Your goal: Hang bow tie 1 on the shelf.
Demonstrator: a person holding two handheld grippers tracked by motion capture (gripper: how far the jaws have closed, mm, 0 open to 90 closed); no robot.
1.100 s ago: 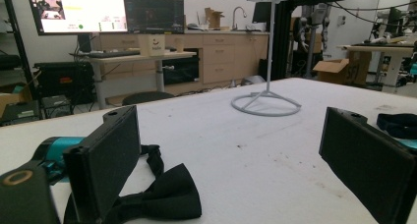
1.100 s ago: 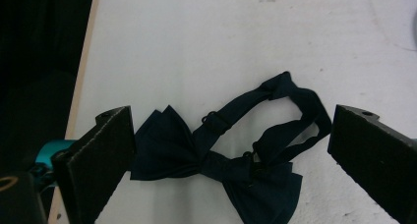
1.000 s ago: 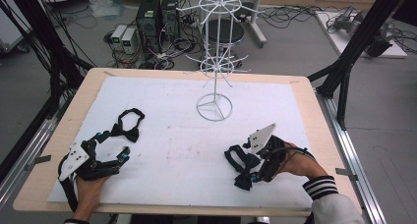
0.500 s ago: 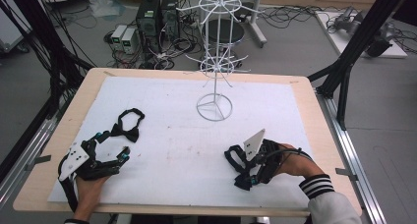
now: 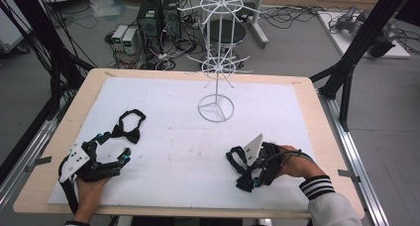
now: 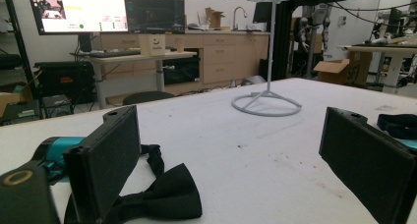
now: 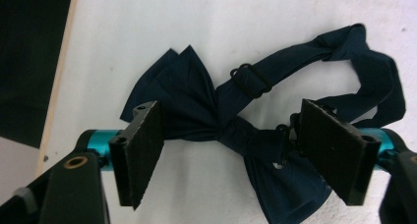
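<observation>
Two bow ties lie on the white mat. Right gripper, jaws just closing but not yet pinching, straddles the navy bow tie; left gripper stands spread beside the black bow tie. Risk: pads snagging only the strap.

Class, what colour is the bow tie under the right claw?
Dark navy blue bow tie, plain, clearest in the right gripper view.

Navy bow tie, black bow tie, white stand, striped cuff.

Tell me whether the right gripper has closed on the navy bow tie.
Not yet: right gripper has been closing, pads astride the navy bow tie, gaps showing.
</observation>
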